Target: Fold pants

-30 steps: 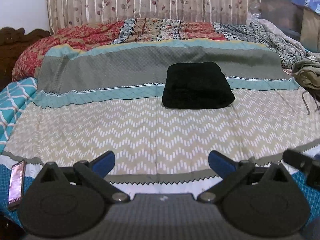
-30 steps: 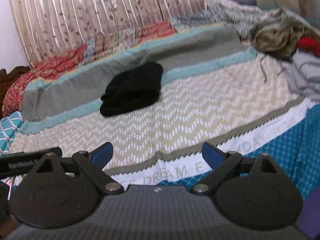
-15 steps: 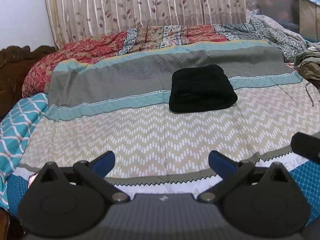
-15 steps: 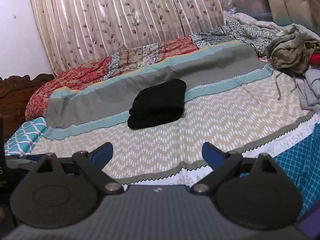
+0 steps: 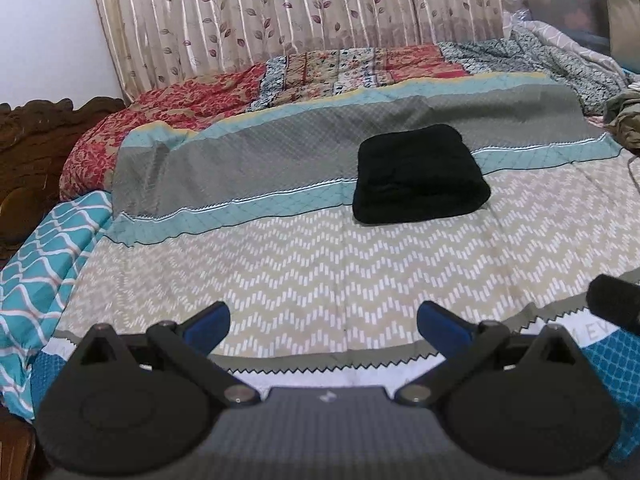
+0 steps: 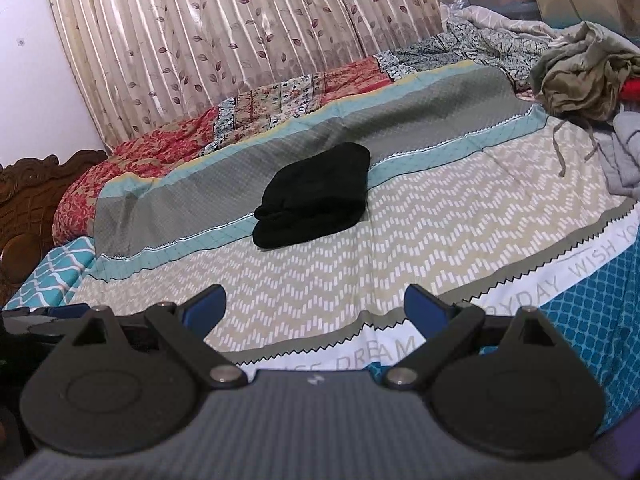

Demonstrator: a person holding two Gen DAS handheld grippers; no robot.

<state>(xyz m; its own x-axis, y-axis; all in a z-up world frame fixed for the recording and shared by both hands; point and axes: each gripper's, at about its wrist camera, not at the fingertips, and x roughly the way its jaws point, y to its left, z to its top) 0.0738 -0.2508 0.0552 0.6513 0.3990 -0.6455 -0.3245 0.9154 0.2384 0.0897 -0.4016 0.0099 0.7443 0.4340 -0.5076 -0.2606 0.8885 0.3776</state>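
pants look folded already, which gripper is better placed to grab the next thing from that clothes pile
Right, probably. In the right wrist view the clothes pile lies at the far right of the bed, while the folded black pants sit left of centre. Both grippers have open, empty jaws.

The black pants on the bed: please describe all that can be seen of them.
The black pants are folded into a thick, compact, roughly rectangular bundle of soft, dark cloth. In the right wrist view stacked layers show at its left end. It lies flat on the bedspread, across the teal stripe. Both grippers are apart from it.
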